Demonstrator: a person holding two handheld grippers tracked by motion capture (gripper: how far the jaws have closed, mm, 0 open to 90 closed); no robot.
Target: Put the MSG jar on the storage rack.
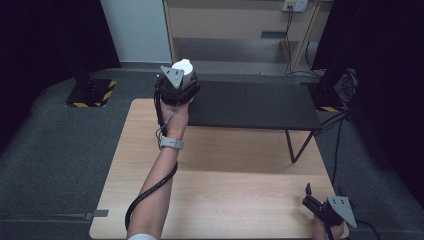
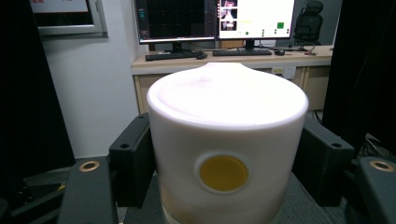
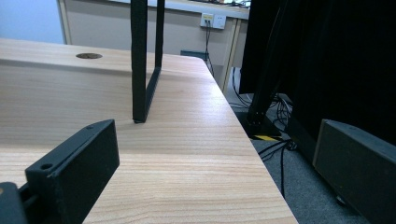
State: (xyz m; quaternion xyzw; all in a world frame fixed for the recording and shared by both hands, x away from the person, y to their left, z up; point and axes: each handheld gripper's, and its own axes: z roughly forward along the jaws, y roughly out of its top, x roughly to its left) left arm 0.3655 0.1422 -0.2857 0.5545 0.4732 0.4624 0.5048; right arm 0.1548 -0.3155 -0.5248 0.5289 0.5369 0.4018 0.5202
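**A:** Nearest the person, what does the right hand-held gripper (image 1: 311,199) show?

**B:** It sits low at the near right corner of the wooden tabletop (image 1: 225,200). In the right gripper view its jaws stand wide apart with nothing between them; one jaw hangs past the tabletop's edge over the grey floor.

**A:** And farther out?

**B:** The left forearm reaches forward to the far side of the tabletop, where the left hand-held gripper (image 1: 182,80) is raised near the left end of the black bench (image 1: 255,105). It holds a white container (image 2: 228,140), a squat, round-shouldered cylinder with a yellow disc (image 2: 223,173) set into its near face.

**A:** How is it held?

**B:** The jaws are closed against its two sides, spread about as far as the body is wide (a near-full opening, judging from the left gripper view). Whether the base rests on anything cannot be told; it appears to be carried in the air.

**A:** What could go wrong?

**B:** The wall looks smooth and curved, so flat pads meet it along narrow lines. A tilt of the wrist or a slackened squeeze could probably let it slip or rotate. Lowered carelessly, its base could catch the bench's edge and tip.

**A:** Beyond that?

**B:** A desk with monitors (image 2: 215,18) stands against the back wall.
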